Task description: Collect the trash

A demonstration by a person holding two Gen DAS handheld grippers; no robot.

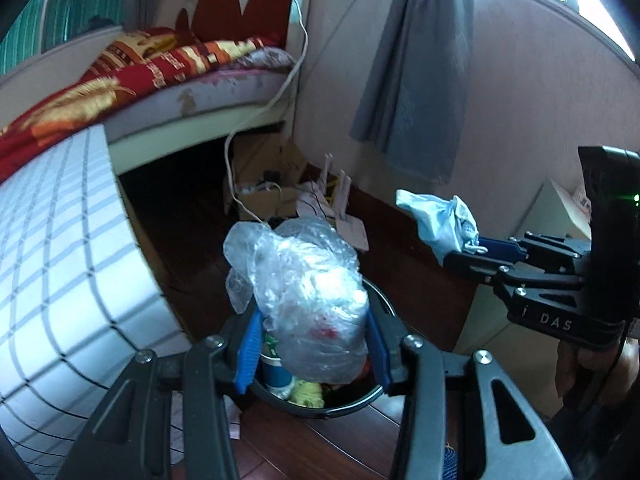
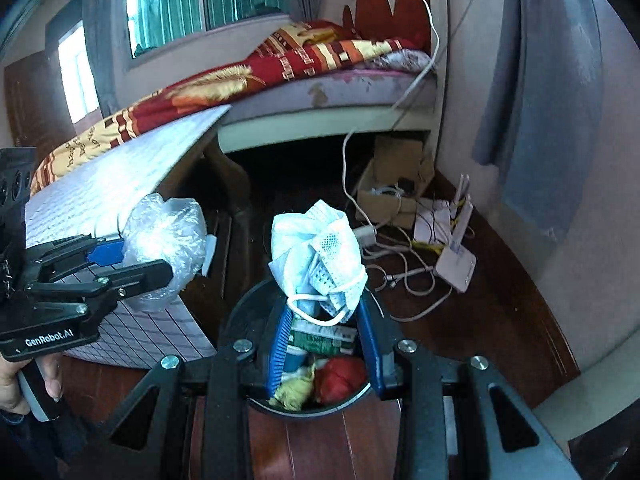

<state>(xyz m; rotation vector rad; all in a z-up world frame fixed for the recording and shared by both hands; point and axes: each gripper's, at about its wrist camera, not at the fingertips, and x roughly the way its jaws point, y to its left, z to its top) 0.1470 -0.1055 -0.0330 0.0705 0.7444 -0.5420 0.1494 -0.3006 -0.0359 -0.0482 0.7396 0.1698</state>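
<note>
My left gripper (image 1: 314, 344) is shut on a crumpled clear plastic bag (image 1: 308, 292), held just above a round black trash bin (image 1: 352, 402) on the dark wood floor. The same bag (image 2: 164, 236) and left gripper (image 2: 132, 264) show at the left of the right wrist view. My right gripper (image 2: 324, 340) is shut on a bunch of pale blue face masks (image 2: 320, 256), also over the bin (image 2: 316, 408). Those masks (image 1: 444, 216) and the right gripper (image 1: 476, 252) appear at the right of the left wrist view. The bin holds a cup, a green pack, yellow and red scraps.
A table with a white checked cloth (image 1: 60, 264) stands left of the bin. Behind it is a bed (image 2: 320, 92) with a red patterned blanket. A cardboard box (image 2: 396, 176), a white router (image 2: 456, 260) and loose cables lie by the wall. A grey garment (image 1: 420, 64) hangs above.
</note>
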